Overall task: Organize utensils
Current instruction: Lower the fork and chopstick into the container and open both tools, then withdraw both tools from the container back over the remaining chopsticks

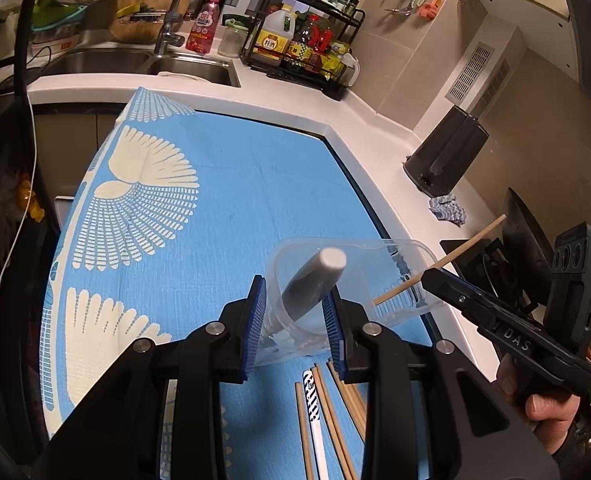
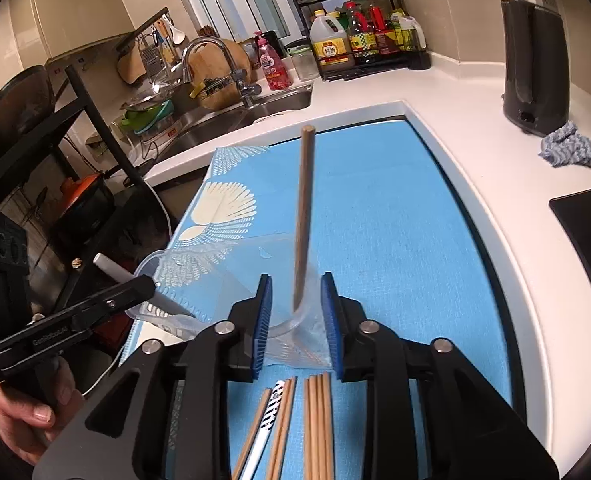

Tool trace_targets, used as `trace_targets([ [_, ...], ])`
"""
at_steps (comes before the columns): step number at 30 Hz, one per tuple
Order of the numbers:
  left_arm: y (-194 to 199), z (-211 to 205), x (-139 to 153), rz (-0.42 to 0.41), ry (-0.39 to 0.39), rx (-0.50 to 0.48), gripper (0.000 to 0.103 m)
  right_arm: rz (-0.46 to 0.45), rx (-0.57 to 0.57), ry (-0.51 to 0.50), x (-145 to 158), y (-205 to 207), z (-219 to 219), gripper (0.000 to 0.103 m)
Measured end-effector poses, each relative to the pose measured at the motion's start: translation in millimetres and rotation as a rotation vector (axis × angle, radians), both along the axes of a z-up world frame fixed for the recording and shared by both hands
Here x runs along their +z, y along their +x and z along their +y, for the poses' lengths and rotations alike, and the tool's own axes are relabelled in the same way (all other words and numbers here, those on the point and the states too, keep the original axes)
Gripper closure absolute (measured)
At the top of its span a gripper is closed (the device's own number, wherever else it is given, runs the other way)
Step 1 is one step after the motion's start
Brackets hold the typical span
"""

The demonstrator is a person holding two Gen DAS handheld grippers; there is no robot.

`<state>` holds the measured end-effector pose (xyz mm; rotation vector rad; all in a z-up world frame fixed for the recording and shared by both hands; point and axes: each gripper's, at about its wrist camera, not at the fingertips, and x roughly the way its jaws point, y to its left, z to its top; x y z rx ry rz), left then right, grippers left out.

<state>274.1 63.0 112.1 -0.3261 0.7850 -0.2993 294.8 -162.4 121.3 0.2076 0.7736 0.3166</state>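
A clear plastic container (image 1: 375, 256) (image 2: 215, 264) lies on the blue mat (image 1: 235, 184). My left gripper (image 1: 293, 320) (image 2: 147, 284) is at its near end, jaws apart around a white chopstick (image 1: 315, 280) (image 2: 111, 266) that slants into the container without the pads pressing it. My right gripper (image 2: 295, 312) (image 1: 429, 276) is at the other side, also open. A wooden chopstick (image 2: 305, 208) (image 1: 447, 258) stands loose and blurred between its pads, lower end in the container. Several wooden chopsticks (image 1: 335, 416) (image 2: 317, 420) and a white one with black stripes (image 1: 310, 396) (image 2: 273, 404) lie on the mat below both grippers.
A black kettle (image 1: 445, 152) (image 2: 533, 68) and a blue cloth (image 1: 449, 208) (image 2: 567, 146) sit on the white counter to the right. Sink (image 1: 135, 62) and condiment rack (image 1: 307, 36) are at the back. A hand (image 1: 543, 404) (image 2: 27, 412) holds each gripper.
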Motion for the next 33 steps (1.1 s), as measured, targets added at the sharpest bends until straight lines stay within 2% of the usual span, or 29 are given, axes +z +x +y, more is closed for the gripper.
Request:
trace_targets([
  [1,-1,0,2,-0.010,0.008,0.005,0.066,-0.010,-0.001,-0.008,2,0,1,0.065],
  [3,-2,1,8,-0.036,0.032,0.025,0.062,-0.012,-0.004,-0.026,3,0,3,0.057],
  [8,-11,9,19,-0.073,0.025,0.052,0.060,-0.027,-0.014,-0.038,13,-9,0,0.057],
  [10,-22,10,26,-0.106,0.041,0.065,0.053,-0.046,-0.020,-0.043,19,-18,-3,0.057],
  [13,-43,8,37,-0.152,0.077,0.089,0.051,-0.102,-0.028,-0.057,31,-39,-6,0.056],
  [18,-95,0,43,-0.254,0.143,0.139,0.047,-0.227,-0.056,-0.073,39,-98,-15,0.051],
  [26,-184,-19,-3,-0.315,0.202,0.199,0.044,-0.385,-0.128,-0.152,-4,-212,-13,0.050],
  [29,-211,-23,-28,-0.304,0.211,0.215,0.043,-0.392,-0.154,-0.148,-26,-244,-17,0.050],
  [30,-217,-25,-34,-0.299,0.213,0.219,0.040,-0.386,-0.140,-0.153,-34,-253,-16,0.050],
  [33,-239,-37,-52,-0.300,0.263,0.211,0.036,-0.370,-0.113,-0.195,-49,-270,-15,0.050],
])
